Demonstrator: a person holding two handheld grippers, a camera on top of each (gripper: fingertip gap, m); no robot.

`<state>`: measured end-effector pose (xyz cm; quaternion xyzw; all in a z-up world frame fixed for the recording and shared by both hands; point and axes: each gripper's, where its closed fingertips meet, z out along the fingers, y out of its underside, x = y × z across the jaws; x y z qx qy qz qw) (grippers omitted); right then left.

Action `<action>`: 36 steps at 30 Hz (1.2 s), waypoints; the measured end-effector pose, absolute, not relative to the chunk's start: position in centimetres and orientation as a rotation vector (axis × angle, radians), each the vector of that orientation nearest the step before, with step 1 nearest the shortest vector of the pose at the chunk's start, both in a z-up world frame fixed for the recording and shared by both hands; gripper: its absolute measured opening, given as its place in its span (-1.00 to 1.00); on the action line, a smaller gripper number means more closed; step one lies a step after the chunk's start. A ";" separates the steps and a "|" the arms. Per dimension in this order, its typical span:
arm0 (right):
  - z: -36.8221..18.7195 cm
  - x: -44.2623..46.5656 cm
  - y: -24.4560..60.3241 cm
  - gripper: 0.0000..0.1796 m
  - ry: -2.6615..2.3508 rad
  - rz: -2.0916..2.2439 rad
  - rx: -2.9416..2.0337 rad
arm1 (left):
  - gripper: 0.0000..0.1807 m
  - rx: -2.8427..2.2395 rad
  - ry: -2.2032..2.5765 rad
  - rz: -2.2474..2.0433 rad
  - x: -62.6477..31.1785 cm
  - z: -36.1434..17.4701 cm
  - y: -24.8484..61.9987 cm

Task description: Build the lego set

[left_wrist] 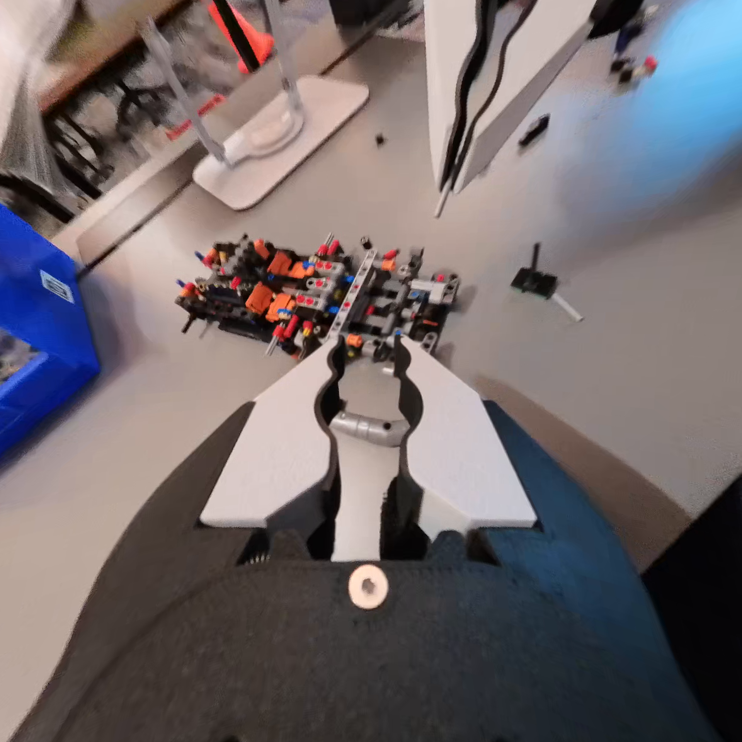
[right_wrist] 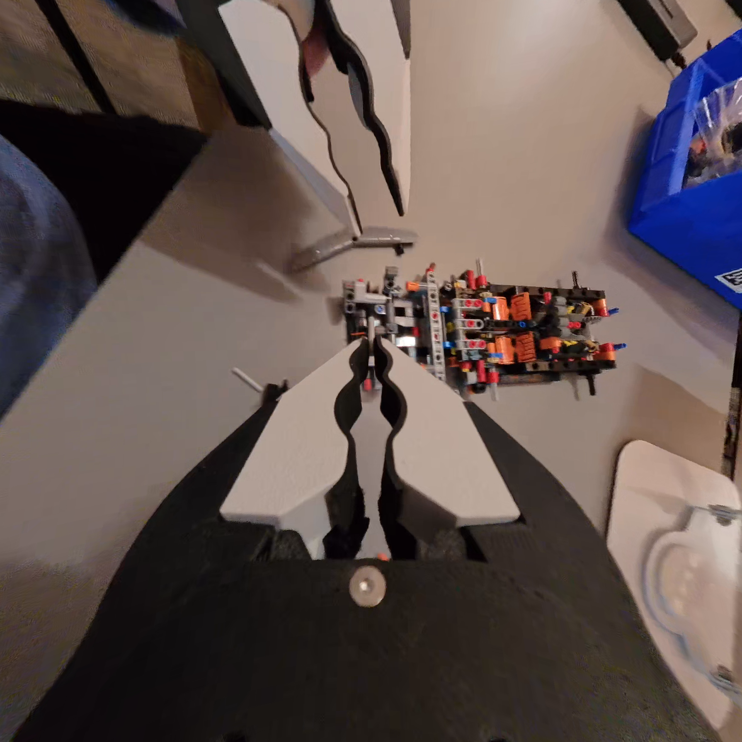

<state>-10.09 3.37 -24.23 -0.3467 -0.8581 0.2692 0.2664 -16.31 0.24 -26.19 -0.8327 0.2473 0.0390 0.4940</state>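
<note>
The part-built Lego model [left_wrist: 317, 293], black and grey with orange and red parts, lies flat on the grey table [left_wrist: 522, 361]; it also shows in the right wrist view [right_wrist: 482, 333]. My left gripper [left_wrist: 369, 341] is open, just short of the model's near edge. A grey angled beam [left_wrist: 367, 429] shows through its gap; in the right wrist view this beam [right_wrist: 381, 237] lies on the table under the left gripper [right_wrist: 379, 223]. My right gripper [right_wrist: 370, 343] is shut on a thin grey axle [left_wrist: 441, 204] above the model's end, and it also shows in the left wrist view [left_wrist: 445, 190].
A blue parts bin [left_wrist: 40, 321] [right_wrist: 690, 180] stands beside the model. A white stand base [left_wrist: 281, 144] [right_wrist: 674, 562] is on the table. A small black piece with a white rod [left_wrist: 534, 281] [right_wrist: 273, 389] lies near the table edge. A tiny black piece [left_wrist: 379, 139] lies farther off. The grippers' ends are close to 8 centimeters from one another. The white stand base [left_wrist: 281, 144] is about equally far from each gripper, around 35 centimeters.
</note>
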 end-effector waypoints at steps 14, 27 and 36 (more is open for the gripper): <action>-28.4 -15.8 6.7 -1.00 -2.685 0.267 -0.753 | -0.86 -2.152 0.737 -0.003 -19.2 -30.8 4.0; -29.7 -16.5 7.0 -1.00 -2.824 0.027 -0.638 | -0.93 -2.102 0.814 -0.123 -18.9 -31.3 4.6; -29.6 -16.5 7.0 -1.00 -2.892 -0.067 -0.584 | -0.94 -2.062 0.847 -0.133 -18.8 -31.3 4.7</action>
